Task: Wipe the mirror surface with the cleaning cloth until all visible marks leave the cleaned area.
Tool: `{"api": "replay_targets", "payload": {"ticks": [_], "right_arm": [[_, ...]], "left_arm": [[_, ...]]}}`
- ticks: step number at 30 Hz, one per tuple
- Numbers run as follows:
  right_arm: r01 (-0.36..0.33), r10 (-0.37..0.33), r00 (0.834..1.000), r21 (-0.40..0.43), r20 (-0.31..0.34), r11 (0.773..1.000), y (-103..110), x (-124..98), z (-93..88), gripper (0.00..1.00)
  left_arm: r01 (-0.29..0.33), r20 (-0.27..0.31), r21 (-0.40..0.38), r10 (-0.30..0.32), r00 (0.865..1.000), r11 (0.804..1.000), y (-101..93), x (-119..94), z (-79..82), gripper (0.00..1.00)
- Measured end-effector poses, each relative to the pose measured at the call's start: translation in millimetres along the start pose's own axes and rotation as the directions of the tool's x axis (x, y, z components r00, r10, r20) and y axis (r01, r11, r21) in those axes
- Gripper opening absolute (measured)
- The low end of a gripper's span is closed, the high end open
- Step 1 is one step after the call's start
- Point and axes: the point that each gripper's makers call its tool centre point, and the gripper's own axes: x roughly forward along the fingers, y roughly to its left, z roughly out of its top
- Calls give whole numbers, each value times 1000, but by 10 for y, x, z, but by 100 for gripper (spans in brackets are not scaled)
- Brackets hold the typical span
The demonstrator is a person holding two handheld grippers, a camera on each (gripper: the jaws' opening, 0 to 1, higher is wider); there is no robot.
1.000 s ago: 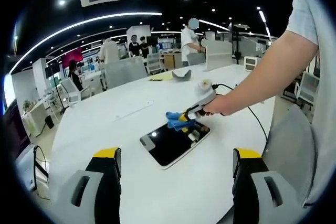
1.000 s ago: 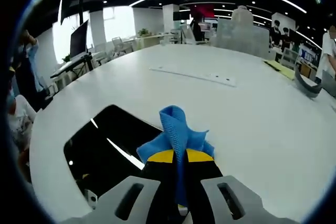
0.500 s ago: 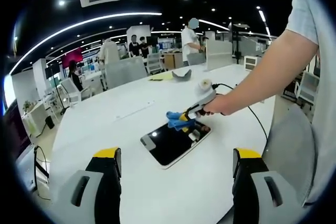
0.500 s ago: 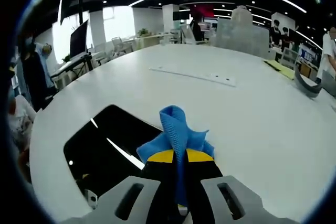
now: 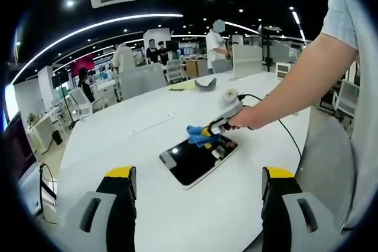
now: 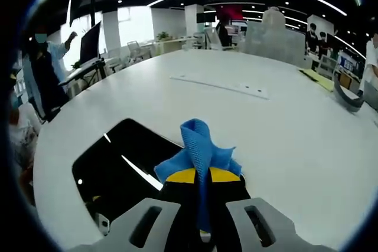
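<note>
Mirror [image 5: 196,159] lies flat on the white worktop [image 5: 147,146], its dark face up. Right gripper [image 6: 202,184], fingers pinching the blue cloth [image 6: 199,149], rests at the mirror's far edge; a hand [image 5: 245,119] holds it. Left gripper [image 5: 198,190] hovers nearer the camera, fingers spread wide, holding nothing.
</note>
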Motion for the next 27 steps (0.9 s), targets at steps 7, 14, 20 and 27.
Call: {"api": "replay_targets", "payload": {"ticks": [7,14,20,27], "right_arm": [[-12,12,1000,-13,-3,1000,54,0,16,1],[-32,32,999,-33,-8,999,137,10,9,1],[-50,49,999,-51,-14,997,222,11,-13,1],[-65,64,998,-58,-17,996,342,-35,-38,1]], "left_arm": [[-14,2,-5,14,1000,1000,25,-24,-14,88],[-24,5,-14,24,1000,1000,41,-69,-24,88],[-30,6,-14,30,1000,999,48,-111,-43,88],[-33,10,-18,33,999,999,35,-161,-53,88]]}}
